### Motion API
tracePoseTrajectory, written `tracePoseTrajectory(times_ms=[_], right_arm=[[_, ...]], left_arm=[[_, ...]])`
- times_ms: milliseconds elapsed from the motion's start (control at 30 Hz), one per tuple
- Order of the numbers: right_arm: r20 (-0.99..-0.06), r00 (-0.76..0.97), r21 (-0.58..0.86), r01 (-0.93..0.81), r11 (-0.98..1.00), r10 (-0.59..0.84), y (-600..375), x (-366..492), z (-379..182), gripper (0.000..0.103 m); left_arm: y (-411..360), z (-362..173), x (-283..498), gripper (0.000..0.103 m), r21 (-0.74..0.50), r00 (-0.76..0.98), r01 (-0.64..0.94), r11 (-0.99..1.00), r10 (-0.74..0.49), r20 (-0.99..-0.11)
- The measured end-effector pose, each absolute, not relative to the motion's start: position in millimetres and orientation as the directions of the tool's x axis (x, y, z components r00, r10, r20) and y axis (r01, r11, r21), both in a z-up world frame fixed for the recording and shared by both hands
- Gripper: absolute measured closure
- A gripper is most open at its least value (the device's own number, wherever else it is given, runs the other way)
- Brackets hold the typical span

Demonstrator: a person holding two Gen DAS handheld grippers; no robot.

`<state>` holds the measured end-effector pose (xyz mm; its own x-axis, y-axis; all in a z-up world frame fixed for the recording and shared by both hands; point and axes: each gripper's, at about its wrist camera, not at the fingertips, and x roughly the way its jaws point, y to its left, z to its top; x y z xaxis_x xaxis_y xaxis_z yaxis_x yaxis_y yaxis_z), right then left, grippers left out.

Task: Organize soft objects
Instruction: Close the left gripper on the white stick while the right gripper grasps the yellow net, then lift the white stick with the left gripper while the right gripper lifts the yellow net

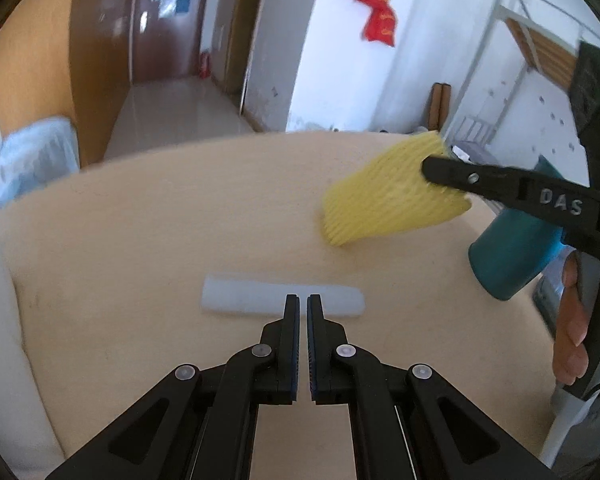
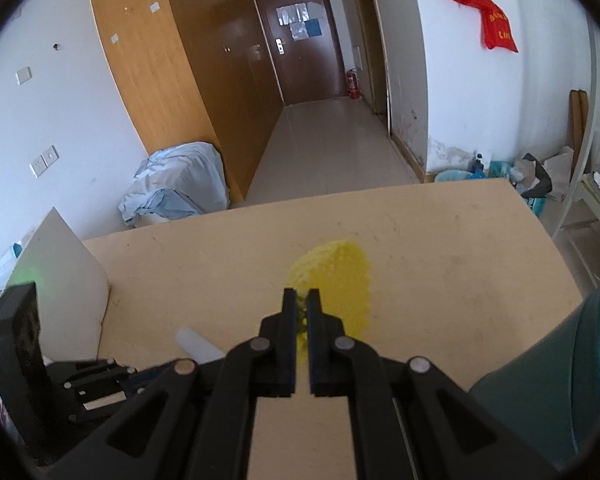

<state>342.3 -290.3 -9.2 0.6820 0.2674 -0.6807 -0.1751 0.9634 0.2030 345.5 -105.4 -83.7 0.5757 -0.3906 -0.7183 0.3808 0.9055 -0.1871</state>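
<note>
The tan surface [image 1: 140, 208] carries everything. A teal container [image 1: 512, 256] sits beside the right tool [image 2: 302, 300], whose fingers are clamped on a yellow foam net [image 1: 384, 196], one end touching the surface. A white foam strip [image 1: 244, 298] lies just ahead of the left tool [image 1: 303, 300], nearly closed, holding nothing

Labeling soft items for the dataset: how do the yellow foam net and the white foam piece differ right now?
The yellow foam net is ribbed mesh; the white foam piece is smooth and plain. The net is pinched in the right gripper and tilted with one edge on the table; the white piece lies flat, ungripped, beyond the left gripper. Both look like soft foam.
</note>
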Motion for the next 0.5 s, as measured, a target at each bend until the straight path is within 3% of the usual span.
tracePoseTrajectory(times_ms=[67,133,200,300,500], right_arm=[[-0.683,0.679,0.205,-0.172,0.963,0.267,-291.7,342.5,-10.6,0.097],[-0.684,0.677,0.205,-0.177,0.963,0.270,-293.8,342.4,-10.5,0.097],[-0.685,0.672,0.214,-0.183,0.960,0.281,-293.6,342.9,-11.6,0.097],[-0.686,0.670,0.210,-0.189,0.959,0.282,-294.2,341.6,-13.3,0.097],[-0.685,0.666,0.214,-0.206,0.955,0.297,-292.2,339.5,-13.7,0.097]], left_arm=[[-107.8,-83.6,345.0,0.098,-0.172,0.567,0.421,0.890,-0.407,-0.717],[-110.5,-88.4,347.3,0.080,-0.140,0.556,0.419,0.897,-0.375,-0.742],[-112.5,-90.0,346.0,0.045,-0.096,0.579,0.426,0.900,-0.352,-0.735],[-108.5,-88.0,342.6,0.023,-0.065,0.632,0.403,0.913,-0.329,-0.702],[-111.1,-91.4,356.7,0.022,-0.074,0.619,0.393,0.917,-0.323,-0.716]])
